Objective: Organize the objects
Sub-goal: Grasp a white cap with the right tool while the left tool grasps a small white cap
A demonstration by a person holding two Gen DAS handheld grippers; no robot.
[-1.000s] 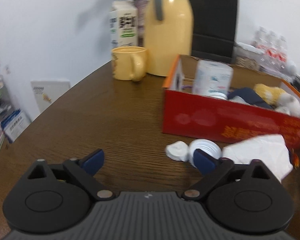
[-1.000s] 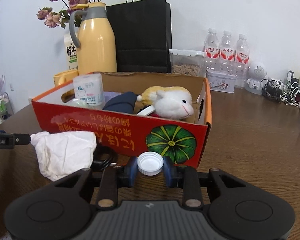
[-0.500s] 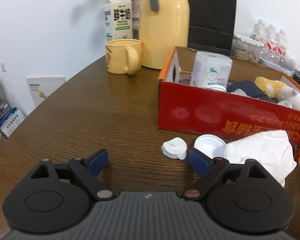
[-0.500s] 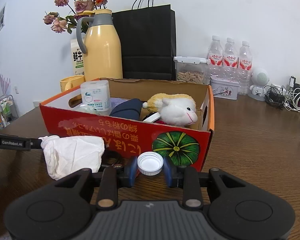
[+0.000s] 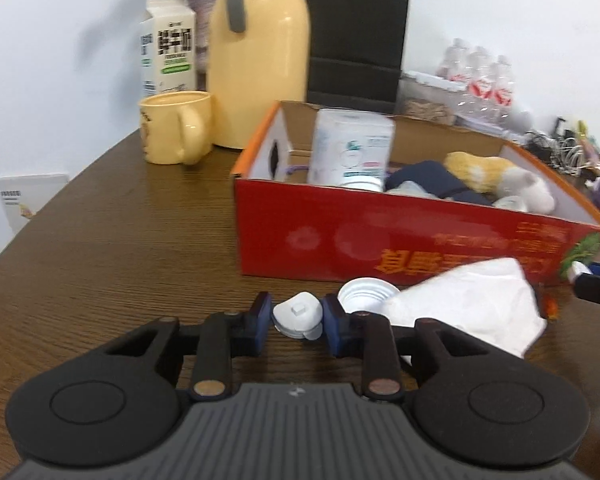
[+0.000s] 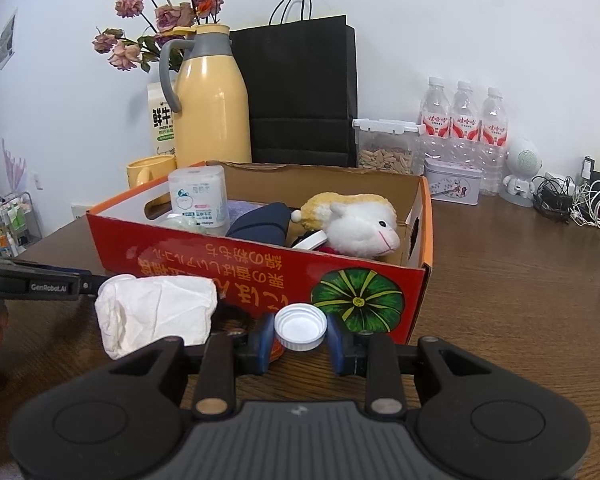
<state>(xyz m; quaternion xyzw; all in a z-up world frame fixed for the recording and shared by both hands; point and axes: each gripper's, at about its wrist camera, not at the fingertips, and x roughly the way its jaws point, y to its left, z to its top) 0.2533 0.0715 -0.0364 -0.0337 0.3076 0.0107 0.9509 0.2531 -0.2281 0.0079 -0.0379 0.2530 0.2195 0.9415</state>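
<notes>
Left wrist view: left gripper (image 5: 296, 326) has just been closing, blue pads now either side of a small white stopper-like cap (image 5: 297, 315) lying on the brown wooden table (image 5: 112, 240); the right pad touches it, the left pad looks touching or a hair off, can't tell if the pinch is firm. Just beyond the right pad lies a white screw lid (image 5: 366, 299), open side up, next to a crumpled white tissue (image 5: 472, 310). Both lie in front of the red cardboard box (image 5: 400, 240), which holds a tissue roll pack (image 5: 350, 152), something dark blue and a plush toy (image 5: 500, 178). Yellow mug (image 5: 176, 132), yellow thermos jug (image 5: 260, 52) and milk carton (image 5: 168, 46) stand behind the box to the left. Right wrist view: right gripper (image 6: 300, 338) fingers clamp a white bottle cap (image 6: 301, 327), open side up, held just in front of the box's pumpkin print. The tissue (image 6: 156, 312) sits left of it, against the box front. The left gripper's tip (image 6: 36, 285) enters from the left edge, reaching the tissue's far side. Black paper bag (image 6: 300, 92), water bottles (image 6: 464, 120) and a clear food container (image 6: 386, 148) stand behind the box along the wall.
</notes>
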